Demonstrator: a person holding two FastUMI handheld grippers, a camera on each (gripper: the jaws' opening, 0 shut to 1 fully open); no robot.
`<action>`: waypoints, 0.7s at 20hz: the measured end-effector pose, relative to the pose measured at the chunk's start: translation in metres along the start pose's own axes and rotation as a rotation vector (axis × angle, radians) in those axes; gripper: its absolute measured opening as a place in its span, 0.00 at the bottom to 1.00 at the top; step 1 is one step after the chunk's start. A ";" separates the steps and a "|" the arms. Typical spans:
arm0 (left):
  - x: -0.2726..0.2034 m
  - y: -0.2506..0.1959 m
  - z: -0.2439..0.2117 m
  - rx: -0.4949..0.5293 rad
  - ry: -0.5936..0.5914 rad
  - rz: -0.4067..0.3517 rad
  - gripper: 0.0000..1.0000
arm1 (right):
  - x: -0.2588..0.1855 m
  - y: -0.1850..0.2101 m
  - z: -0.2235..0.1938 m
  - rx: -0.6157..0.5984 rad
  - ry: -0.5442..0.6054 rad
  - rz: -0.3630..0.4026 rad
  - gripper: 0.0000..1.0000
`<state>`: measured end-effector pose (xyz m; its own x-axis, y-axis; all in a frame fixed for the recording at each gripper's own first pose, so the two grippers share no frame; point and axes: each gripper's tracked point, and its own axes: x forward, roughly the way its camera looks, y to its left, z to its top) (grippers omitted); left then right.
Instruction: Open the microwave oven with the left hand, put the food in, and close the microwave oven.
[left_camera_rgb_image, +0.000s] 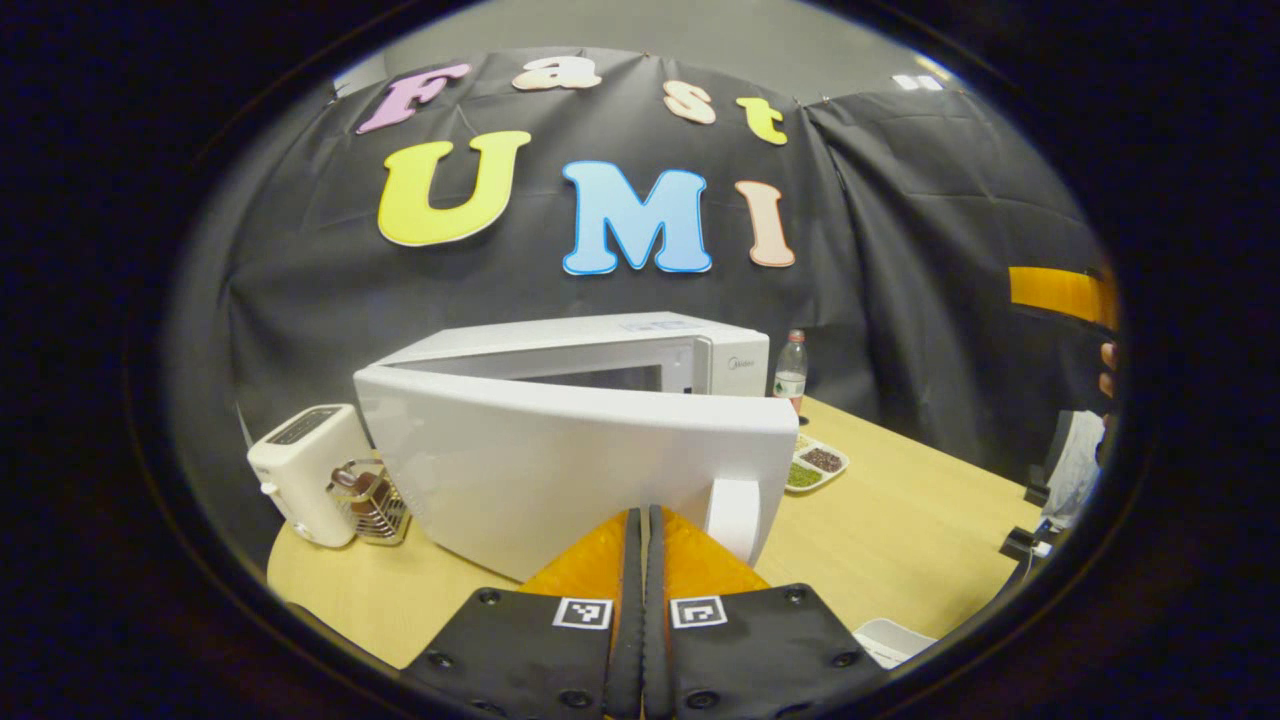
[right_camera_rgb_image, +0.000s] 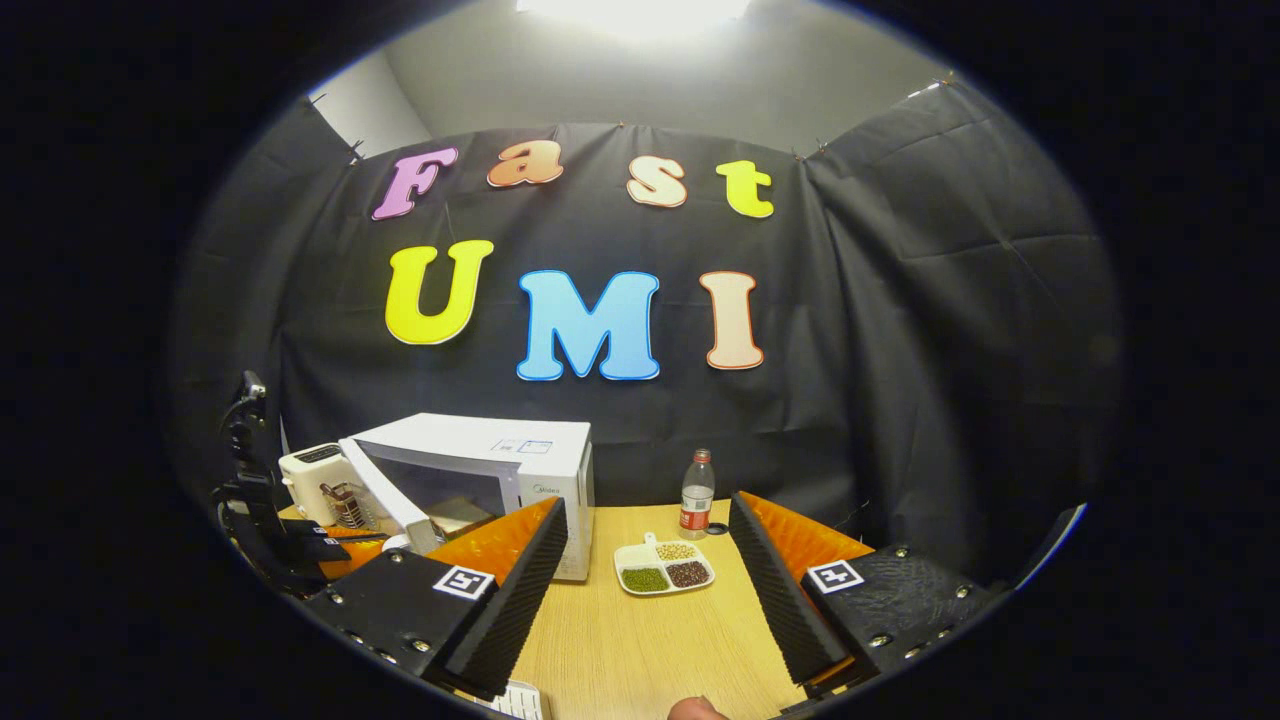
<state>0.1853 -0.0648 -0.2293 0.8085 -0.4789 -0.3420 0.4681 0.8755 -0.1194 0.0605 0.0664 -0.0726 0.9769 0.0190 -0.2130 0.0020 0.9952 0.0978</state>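
The white microwave stands on the wooden table with its door swung wide toward me. The door's handle sits just right of my left gripper, whose fingers are pressed together with nothing between them. The food is a white divided tray of beans and grains, lying right of the microwave. My right gripper hovers open above the table, the tray seen between its fingers. From the left gripper view the tray shows past the door's right edge.
A plastic bottle stands behind the tray. A white toaster and a small metal rack sit left of the microwave. A white object lies at the table's near edge, beside a fingertip.
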 end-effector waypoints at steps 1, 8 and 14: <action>0.009 0.000 0.002 0.004 0.000 -0.008 0.07 | 0.000 0.000 0.000 0.001 0.000 -0.002 0.98; 0.068 -0.002 0.022 -0.013 -0.010 -0.019 0.07 | -0.003 -0.010 0.000 -0.014 -0.002 -0.048 0.98; 0.118 0.006 0.030 -0.059 -0.015 0.013 0.07 | -0.009 -0.031 -0.004 -0.029 0.021 -0.114 0.98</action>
<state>0.2938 -0.1180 -0.2421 0.8199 -0.4676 -0.3304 0.4359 0.8839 -0.1694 0.0503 0.0356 -0.0775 0.9660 -0.0932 -0.2411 0.1068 0.9933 0.0440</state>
